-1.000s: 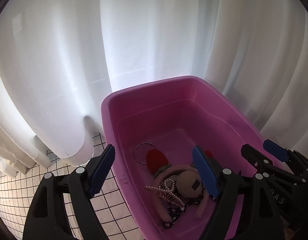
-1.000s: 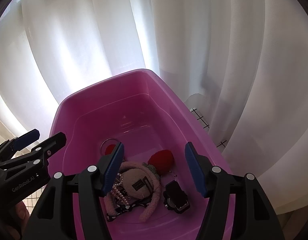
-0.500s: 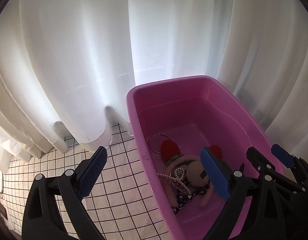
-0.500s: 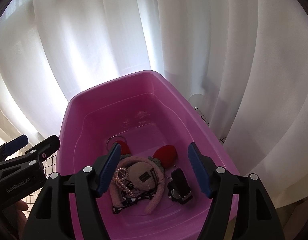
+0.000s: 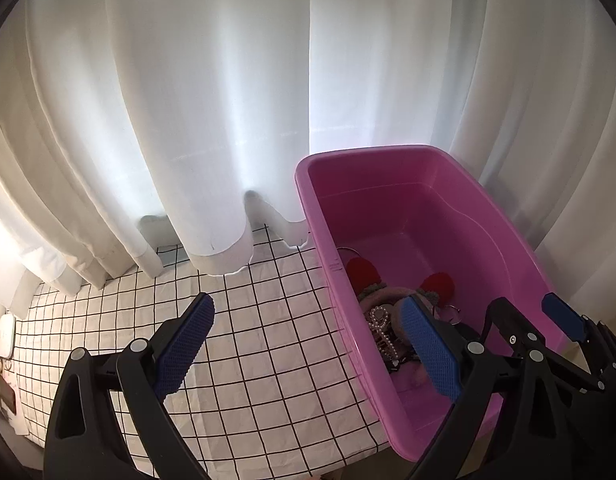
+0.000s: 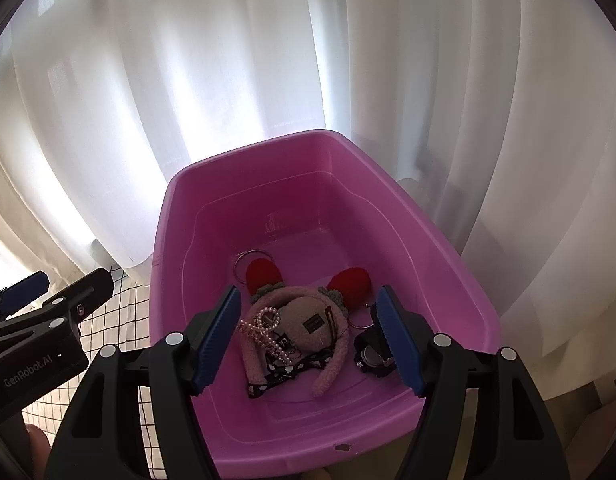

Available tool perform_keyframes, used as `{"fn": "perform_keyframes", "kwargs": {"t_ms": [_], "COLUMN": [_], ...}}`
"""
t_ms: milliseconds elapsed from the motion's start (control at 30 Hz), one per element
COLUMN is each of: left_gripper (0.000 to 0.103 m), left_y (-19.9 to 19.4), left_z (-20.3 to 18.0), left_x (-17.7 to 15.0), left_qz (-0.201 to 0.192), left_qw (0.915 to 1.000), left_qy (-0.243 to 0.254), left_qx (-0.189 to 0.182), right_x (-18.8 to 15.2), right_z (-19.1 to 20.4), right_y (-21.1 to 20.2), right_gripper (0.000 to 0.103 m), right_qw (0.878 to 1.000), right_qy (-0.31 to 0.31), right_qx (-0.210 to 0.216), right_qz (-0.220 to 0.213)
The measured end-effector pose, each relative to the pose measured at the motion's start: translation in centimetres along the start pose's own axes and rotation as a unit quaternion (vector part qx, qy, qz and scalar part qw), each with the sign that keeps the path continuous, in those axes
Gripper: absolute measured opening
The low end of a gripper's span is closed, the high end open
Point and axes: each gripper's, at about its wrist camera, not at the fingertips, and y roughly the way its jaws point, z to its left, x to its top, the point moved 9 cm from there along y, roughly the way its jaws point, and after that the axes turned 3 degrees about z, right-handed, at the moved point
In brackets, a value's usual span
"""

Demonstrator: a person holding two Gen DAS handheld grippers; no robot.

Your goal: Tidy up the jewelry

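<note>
A pink plastic tub (image 6: 391, 200) (image 5: 308, 216) stands on a white grid-pattern cloth (image 5: 268, 320). In it lie a pink fuzzy headband with red pompoms (image 6: 331, 320) (image 5: 383, 296), a pearl string (image 6: 264, 326) (image 5: 381, 328), a metal ring (image 6: 244, 264), a black patterned band (image 6: 284, 372) and a black watch (image 6: 371, 356). My right gripper (image 6: 308, 336) is open and empty, above the tub's near end. My left gripper (image 5: 308, 348) is open and empty, straddling the tub's left wall.
White curtains (image 5: 228, 100) (image 6: 268, 60) hang close behind the tub and touch the cloth. A small white device (image 5: 6, 330) lies at the cloth's far left edge. The cloth's front edge (image 5: 308, 468) is near me.
Both grippers have pulled back and up from the tub. The left one has also shifted left, showing more of the grid cloth. Both stay open.
</note>
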Motion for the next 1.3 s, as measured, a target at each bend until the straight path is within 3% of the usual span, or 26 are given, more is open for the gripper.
{"fn": "perform_keyframes", "kwargs": {"t_ms": [500,1300], "left_gripper": [0.093,0.093], "left_y": [-1.7,-2.3], "left_z": [3.4,6.1], "left_x": [-2.7,-3.9], "left_qz": [0.003,0.008], "left_qw": [0.9998,0.9998], "left_qy": [-0.010,-0.006], "left_qx": [0.015,0.019], "right_x": [-3.7,-4.9], "right_z": [4.0,6.3], "right_y": [-0.9,-1.0], "right_gripper": [0.067,0.067], "right_qw": [0.999,0.999], "right_qy": [-0.026,-0.032], "right_qx": [0.007,0.002], "right_qz": [0.022,0.028]}}
